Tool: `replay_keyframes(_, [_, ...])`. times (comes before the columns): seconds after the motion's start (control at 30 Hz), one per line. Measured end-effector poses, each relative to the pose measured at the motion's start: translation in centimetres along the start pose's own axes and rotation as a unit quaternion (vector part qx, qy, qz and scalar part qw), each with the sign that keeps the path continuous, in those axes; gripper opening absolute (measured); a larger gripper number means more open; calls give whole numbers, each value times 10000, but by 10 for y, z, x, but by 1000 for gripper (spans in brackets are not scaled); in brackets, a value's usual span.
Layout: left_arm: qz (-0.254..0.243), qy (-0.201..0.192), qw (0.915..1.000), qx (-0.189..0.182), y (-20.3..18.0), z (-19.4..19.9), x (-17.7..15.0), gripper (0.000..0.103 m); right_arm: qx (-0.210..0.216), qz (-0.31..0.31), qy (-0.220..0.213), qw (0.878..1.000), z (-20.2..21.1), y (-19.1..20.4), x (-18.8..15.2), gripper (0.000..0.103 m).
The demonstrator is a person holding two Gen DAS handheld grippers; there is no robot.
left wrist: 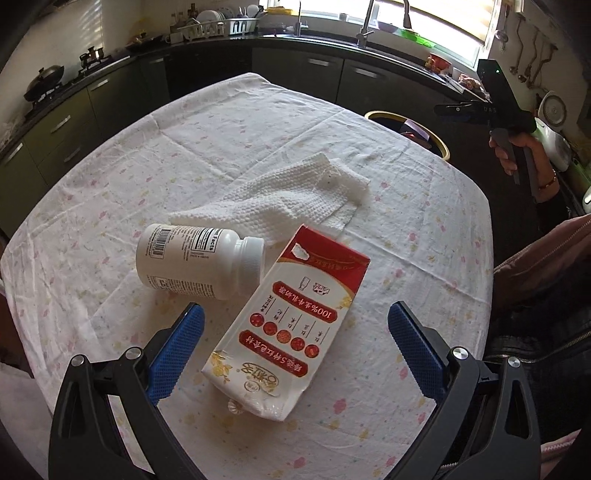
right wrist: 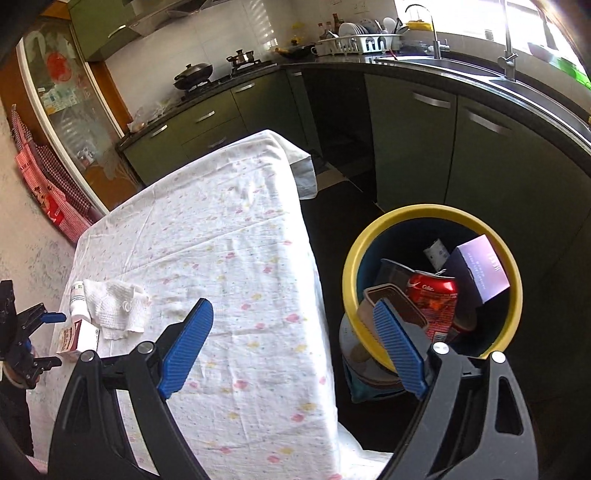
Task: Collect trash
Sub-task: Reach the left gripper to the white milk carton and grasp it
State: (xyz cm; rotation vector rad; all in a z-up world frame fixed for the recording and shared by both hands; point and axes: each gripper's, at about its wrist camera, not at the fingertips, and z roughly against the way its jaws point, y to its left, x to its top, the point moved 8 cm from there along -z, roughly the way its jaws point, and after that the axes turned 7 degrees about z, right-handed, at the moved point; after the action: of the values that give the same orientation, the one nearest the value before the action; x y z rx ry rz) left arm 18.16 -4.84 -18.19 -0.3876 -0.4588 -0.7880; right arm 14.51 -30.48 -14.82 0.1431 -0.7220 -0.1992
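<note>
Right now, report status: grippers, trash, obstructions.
Left gripper open over carton. Right gripper open, empty, by bin. Bottle, paper towel on table. Nothing blocking.

Desk cloth [left wrist: 110, 206] white with pink and yellow flowers; carton [left wrist: 291, 325] red and white; bottle [left wrist: 195, 258] white; bin [right wrist: 432, 291] yellow-rimmed, blue inside.

Upper left of my view: a dish rack [left wrist: 218, 26] beside the faucet [left wrist: 365, 26]; a wok [left wrist: 42, 83] sits lower left.
</note>
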Motion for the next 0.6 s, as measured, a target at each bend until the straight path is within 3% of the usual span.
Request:
replay_keyframes(0.17, [37, 234, 9995, -188, -2, -6, -9, 98, 37, 54, 64, 10000, -3, 8, 1, 84])
replay_keyframes(0.33, [95, 253, 9966, -780, -43, 14, -25, 98, 125, 107, 79, 9998, -5, 14, 1, 85])
replay_keyframes(0.4, [88, 228, 9961, -850, -61, 19, -27, 98, 183, 115, 73, 9997, -7, 17, 1, 85])
replay_keyframes(0.53, [408, 264, 9988, -68, -66, 7, -20, 98, 313, 119, 66, 9994, -8, 21, -2, 85])
replay_keyframes(0.6, [775, 466, 9953, 355, -57, -4, -19, 92, 369, 120, 60, 9992, -7, 23, -4, 85])
